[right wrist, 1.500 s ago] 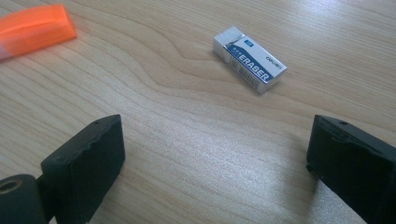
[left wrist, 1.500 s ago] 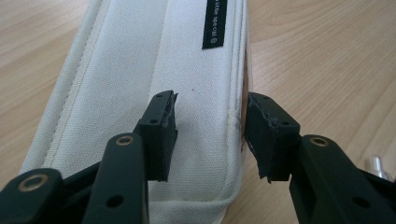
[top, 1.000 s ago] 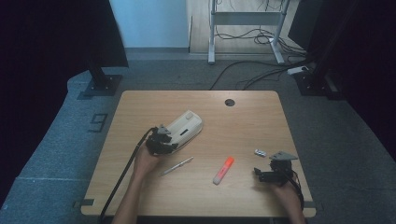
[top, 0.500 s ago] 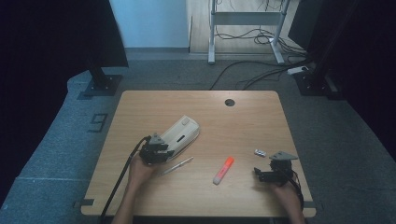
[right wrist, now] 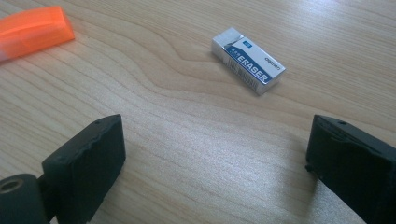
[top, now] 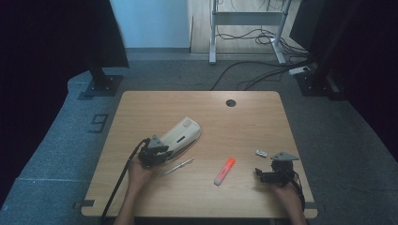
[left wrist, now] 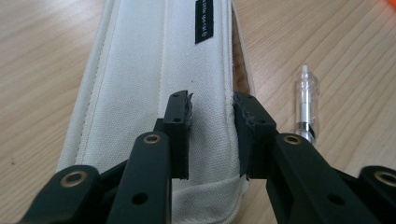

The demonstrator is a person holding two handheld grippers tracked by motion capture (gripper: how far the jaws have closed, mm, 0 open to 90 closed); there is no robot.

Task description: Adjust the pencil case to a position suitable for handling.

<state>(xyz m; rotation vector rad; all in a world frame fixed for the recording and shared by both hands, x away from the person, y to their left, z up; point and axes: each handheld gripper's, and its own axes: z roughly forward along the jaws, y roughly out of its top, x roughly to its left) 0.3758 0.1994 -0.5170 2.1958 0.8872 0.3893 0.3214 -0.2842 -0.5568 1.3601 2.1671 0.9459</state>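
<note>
Wooden bench (top: 141, 105) under dim light: nearest, the right gripper (right wrist: 215, 163) rests with jaws spread wide and nothing between them, an eraser (right wrist: 247, 59) just beyond. Farther left, the left gripper (left wrist: 212, 119) has just been closing, its jaws pinching the white pencil case (left wrist: 154, 70) beside a pen (left wrist: 306, 105).

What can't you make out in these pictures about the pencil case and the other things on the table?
- Pencil case: left gripper view, contents unseen inside its fabric; near end behind the left gripper.
- Its black label: print too small.
- Pen: lower part hidden by a jaw.
- Orange highlighter: cut off by the right gripper view's edge.
</note>
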